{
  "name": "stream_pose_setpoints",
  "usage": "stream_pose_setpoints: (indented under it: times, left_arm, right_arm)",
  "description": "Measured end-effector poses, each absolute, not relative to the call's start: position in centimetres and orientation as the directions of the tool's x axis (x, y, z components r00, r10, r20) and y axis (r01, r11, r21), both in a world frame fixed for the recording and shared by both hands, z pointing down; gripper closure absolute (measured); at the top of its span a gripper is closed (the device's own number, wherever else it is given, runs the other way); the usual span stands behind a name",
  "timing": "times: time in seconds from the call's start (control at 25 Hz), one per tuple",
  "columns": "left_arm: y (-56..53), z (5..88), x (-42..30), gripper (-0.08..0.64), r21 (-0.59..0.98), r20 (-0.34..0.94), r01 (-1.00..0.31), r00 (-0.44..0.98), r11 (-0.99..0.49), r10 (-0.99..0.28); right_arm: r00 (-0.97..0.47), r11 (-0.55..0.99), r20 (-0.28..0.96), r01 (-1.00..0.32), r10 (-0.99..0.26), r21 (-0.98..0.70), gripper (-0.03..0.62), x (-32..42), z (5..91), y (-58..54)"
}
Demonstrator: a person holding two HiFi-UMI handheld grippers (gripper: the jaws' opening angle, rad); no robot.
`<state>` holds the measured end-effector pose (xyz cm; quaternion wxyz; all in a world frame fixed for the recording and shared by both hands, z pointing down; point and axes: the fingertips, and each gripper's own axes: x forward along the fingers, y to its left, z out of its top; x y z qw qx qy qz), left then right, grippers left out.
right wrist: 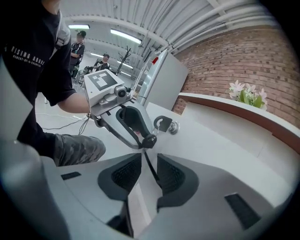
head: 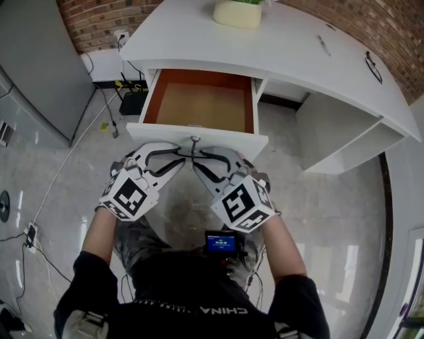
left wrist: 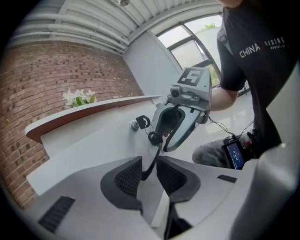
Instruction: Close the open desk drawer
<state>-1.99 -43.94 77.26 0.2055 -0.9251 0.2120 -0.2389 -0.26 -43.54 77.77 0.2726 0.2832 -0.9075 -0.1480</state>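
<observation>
The white desk's drawer (head: 202, 106) is pulled out, its brown inside bare. A key sticks out of the lock (head: 194, 140) in the middle of its white front panel (head: 152, 132). My left gripper (head: 184, 157) and right gripper (head: 197, 163) are just before that panel, below the lock, tips almost meeting. In the left gripper view my left gripper (left wrist: 149, 174) has its pads close together on nothing, and the lock (left wrist: 136, 124) lies ahead. The right gripper (right wrist: 149, 172) looks the same, facing the lock (right wrist: 171, 126).
The desk top (head: 298, 53) carries a pale planter (head: 237, 13) at the back. Cables and a black power strip (head: 132, 100) lie on the floor to the left, beside a grey cabinet (head: 40, 66). An open knee space (head: 344, 139) is right of the drawer.
</observation>
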Motion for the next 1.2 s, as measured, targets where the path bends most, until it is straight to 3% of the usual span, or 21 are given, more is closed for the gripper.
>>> stream_pose_setpoints:
  times: [0.8, 1.2]
  left_arm:
    - [-45.2, 77.2, -2.1, 0.480, -0.528, 0.316, -0.348, 0.766, -0.775, -0.560]
    - [-48.9, 76.7, -1.4, 0.480, -0.461, 0.311, -0.397, 0.765, -0.794, -0.564]
  right_arm:
    - [-0.662, 0.755, 0.387, -0.455, -0.642, 0.472, 0.520, 0.5, 77.9, -45.3]
    - [-0.668, 0.758, 0.381, -0.468, -0.640, 0.453, 0.522, 1.2, 77.6, -48.9]
